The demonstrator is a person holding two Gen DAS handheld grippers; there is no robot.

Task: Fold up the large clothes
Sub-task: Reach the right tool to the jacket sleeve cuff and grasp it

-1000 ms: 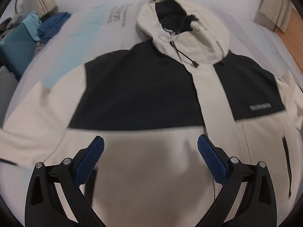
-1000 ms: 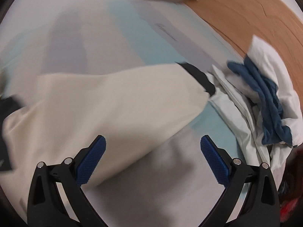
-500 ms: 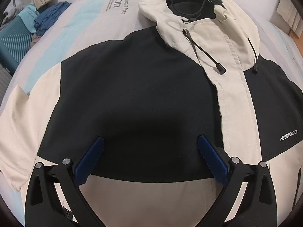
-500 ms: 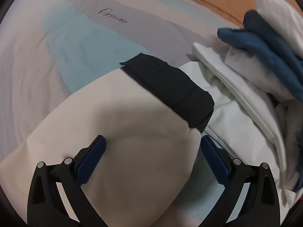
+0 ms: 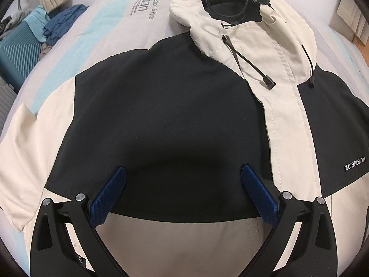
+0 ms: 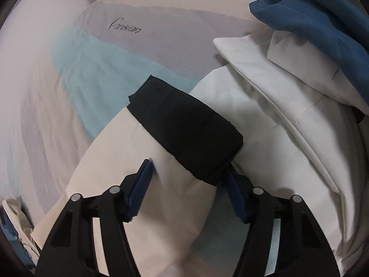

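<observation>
A cream and black hooded jacket [image 5: 161, 106] lies front-up on the bed, its hood [image 5: 249, 23] at the far end. My left gripper [image 5: 183, 170] is open and hovers low over the black chest panel. In the right wrist view the jacket's cream sleeve [image 6: 129, 157] ends in a black cuff [image 6: 191, 136]. My right gripper [image 6: 189, 164] is partly closed, its blue pads either side of the sleeve end just behind the cuff. I cannot tell if the pads press the cloth.
The bed sheet [image 6: 96, 53] is striped grey, teal and white. White bedding [image 6: 276, 106] with a blue garment [image 6: 322, 23] on it lies right of the cuff. A teal suitcase [image 5: 16, 55] and blue clothes [image 5: 62, 23] lie at the far left.
The left gripper has moved forward over the jacket to the black panel. The right gripper has moved along the sleeve to the cuff and its jaws have narrowed around it.
</observation>
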